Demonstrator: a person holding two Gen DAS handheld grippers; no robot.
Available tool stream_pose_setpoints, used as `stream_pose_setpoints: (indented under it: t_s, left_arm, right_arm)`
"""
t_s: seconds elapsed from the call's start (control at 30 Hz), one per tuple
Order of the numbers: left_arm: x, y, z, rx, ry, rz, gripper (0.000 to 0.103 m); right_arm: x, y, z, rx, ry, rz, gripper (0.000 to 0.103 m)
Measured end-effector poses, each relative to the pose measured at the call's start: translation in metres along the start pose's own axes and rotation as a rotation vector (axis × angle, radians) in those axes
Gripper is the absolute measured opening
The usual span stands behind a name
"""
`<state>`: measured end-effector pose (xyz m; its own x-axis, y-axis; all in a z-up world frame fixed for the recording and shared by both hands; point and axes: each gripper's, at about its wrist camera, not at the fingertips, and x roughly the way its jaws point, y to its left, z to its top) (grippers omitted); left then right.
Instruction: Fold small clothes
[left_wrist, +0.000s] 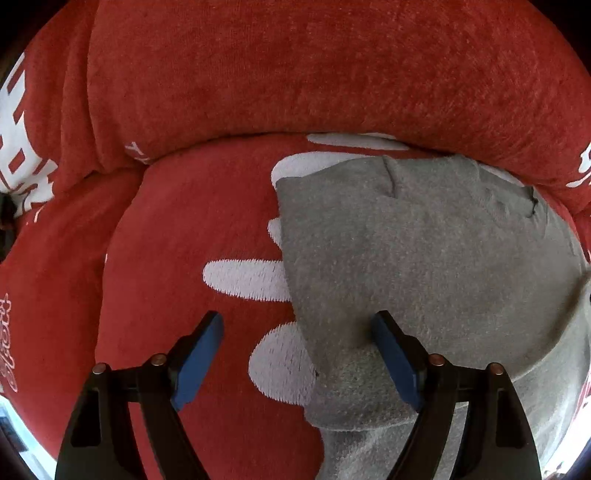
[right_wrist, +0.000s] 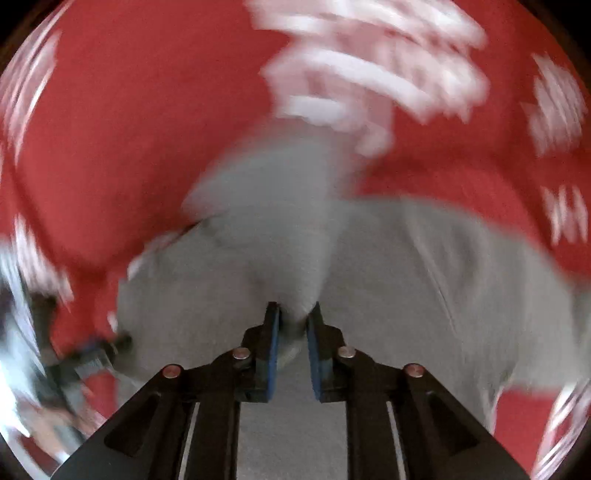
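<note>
Between the right gripper (right_wrist: 293, 314) pads sits pinched grey cloth (right_wrist: 258, 266); left gripper (left_wrist: 297, 321) gapes over it.

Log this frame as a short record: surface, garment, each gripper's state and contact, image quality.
surface: red blanket with white lettering
garment: grey cloth, partly folded, lying on the blanket
left gripper: open, straddling the cloth's near corner; one blue pad rests against the cloth, the other is over the blanket
right gripper: shut on a pinched-up ridge of the grey cloth
image quality: left wrist view sharp; right wrist view heavily motion-blurred
fold status: not finished
</note>
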<state>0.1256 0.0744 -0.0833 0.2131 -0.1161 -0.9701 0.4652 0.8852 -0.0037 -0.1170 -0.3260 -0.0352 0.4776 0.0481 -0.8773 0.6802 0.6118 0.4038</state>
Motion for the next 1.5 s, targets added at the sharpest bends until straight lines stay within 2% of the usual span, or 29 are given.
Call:
stream_pose_setpoints:
  t_s: [0.03, 0.07, 0.1, 0.17, 0.27, 0.4, 0.43, 0.47, 0.5, 0.57, 0.6, 0.63, 0.67, 0.73, 0.83, 0.9, 1.07, 1.13, 1.17, 1.2, 1.23, 1.27, 1.3, 1.33, 1.37, 1.43, 1.47, 1.5]
  left_arm:
    - [0.0, 0.0, 0.001, 0.0, 0.006, -0.005, 0.084]
    - [-0.001, -0.001, 0.003, -0.001, 0.009, -0.009, 0.084]
    - [-0.001, -0.001, 0.006, -0.002, 0.009, -0.016, 0.084]
    - [-0.002, 0.002, 0.015, -0.001, -0.001, -0.024, 0.084]
    - [0.003, 0.007, 0.034, -0.013, -0.004, -0.037, 0.084]
    - [0.026, 0.013, 0.059, -0.07, 0.056, -0.105, 0.083]
    - [0.028, 0.012, 0.062, -0.07, 0.054, -0.117, 0.077]
    - [0.029, 0.01, 0.064, -0.068, 0.05, -0.126, 0.066]
    - [0.03, 0.008, 0.066, -0.063, 0.054, -0.143, 0.037]
    - [0.03, 0.006, 0.067, -0.065, 0.05, -0.164, 0.015]
    - [0.026, 0.006, 0.068, -0.069, 0.034, -0.18, 0.011]
    - [0.021, 0.009, 0.069, -0.092, 0.017, -0.194, 0.011]
    - [0.016, 0.013, 0.07, -0.112, -0.001, -0.212, 0.011]
    - [0.006, 0.024, 0.073, -0.144, -0.034, -0.25, 0.009]
    - [0.011, 0.03, 0.078, -0.12, -0.023, -0.215, 0.009]
    - [0.017, 0.033, 0.072, -0.127, -0.008, -0.204, 0.009]
    - [0.035, 0.033, 0.075, -0.132, 0.004, -0.168, 0.01]
    - [0.032, 0.033, 0.075, -0.139, -0.001, -0.163, 0.013]
    - [0.031, 0.03, 0.075, -0.138, 0.001, -0.158, 0.017]
    - [0.028, 0.031, 0.075, -0.135, -0.002, -0.13, 0.031]
    - [0.023, 0.031, 0.075, -0.126, -0.012, -0.086, 0.054]
    - [0.018, 0.031, 0.074, -0.12, -0.028, -0.056, 0.064]
    - [0.007, 0.034, 0.071, -0.113, -0.062, -0.03, 0.071]
    - [-0.001, 0.036, 0.069, -0.106, -0.073, -0.037, 0.071]
    - [-0.005, 0.039, 0.066, -0.102, -0.07, -0.048, 0.071]
    - [-0.018, 0.044, 0.054, -0.095, -0.054, -0.081, 0.071]
    - [-0.021, 0.045, 0.05, -0.09, -0.048, -0.096, 0.071]
    - [-0.026, 0.047, 0.041, -0.081, -0.038, -0.116, 0.071]
  right_arm:
    - [0.001, -0.014, -0.001, 0.059, 0.006, 0.005, 0.019]
    - [0.001, -0.032, -0.004, 0.136, 0.019, 0.022, 0.025]
    - [-0.002, -0.043, -0.009, 0.191, 0.032, 0.038, 0.041]
    - [-0.005, -0.061, -0.015, 0.281, 0.051, 0.082, 0.06]
    - [-0.01, -0.068, -0.016, 0.312, 0.058, 0.123, 0.06]
    - [-0.01, -0.074, -0.013, 0.332, 0.058, 0.129, 0.06]
    - [-0.006, -0.076, -0.012, 0.337, 0.057, 0.134, 0.06]
    - [-0.005, -0.077, -0.01, 0.343, 0.057, 0.138, 0.06]
    - [-0.002, -0.077, -0.008, 0.346, 0.058, 0.138, 0.06]
    - [0.01, -0.069, -0.005, 0.342, 0.069, 0.119, 0.06]
    - [0.013, -0.066, -0.003, 0.332, 0.076, 0.104, 0.055]
    - [0.014, -0.064, -0.001, 0.318, 0.082, 0.091, 0.047]
    - [0.016, -0.06, 0.003, 0.288, 0.098, 0.078, 0.01]
    - [0.009, -0.045, 0.012, 0.207, 0.076, 0.091, 0.008]
    - [-0.006, -0.025, 0.026, 0.095, 0.019, 0.129, 0.008]
    - [-0.005, -0.023, 0.029, 0.066, 0.007, 0.112, 0.008]
    - [0.027, -0.056, 0.013, 0.202, 0.081, 0.046, 0.008]
    - [0.024, -0.071, 0.002, 0.256, 0.067, 0.069, 0.008]
    - [0.022, -0.073, 0.0, 0.265, 0.064, 0.064, 0.008]
    - [0.018, -0.073, -0.001, 0.258, 0.061, 0.051, 0.008]
    - [0.018, -0.071, -0.001, 0.247, 0.063, 0.035, 0.008]
    - [0.018, -0.068, 0.0, 0.237, 0.067, 0.022, 0.008]
    - [0.015, -0.066, 0.0, 0.228, 0.078, 0.005, 0.009]
    - [0.015, -0.061, -0.001, 0.22, 0.085, 0.0, 0.01]
    - [0.012, -0.056, -0.003, 0.207, 0.094, 0.015, 0.014]
    - [0.007, -0.042, -0.01, 0.196, 0.114, 0.077, 0.031]
    - [0.007, -0.033, -0.014, 0.193, 0.128, 0.11, 0.051]
    - [0.009, -0.021, -0.022, 0.184, 0.153, 0.154, 0.057]
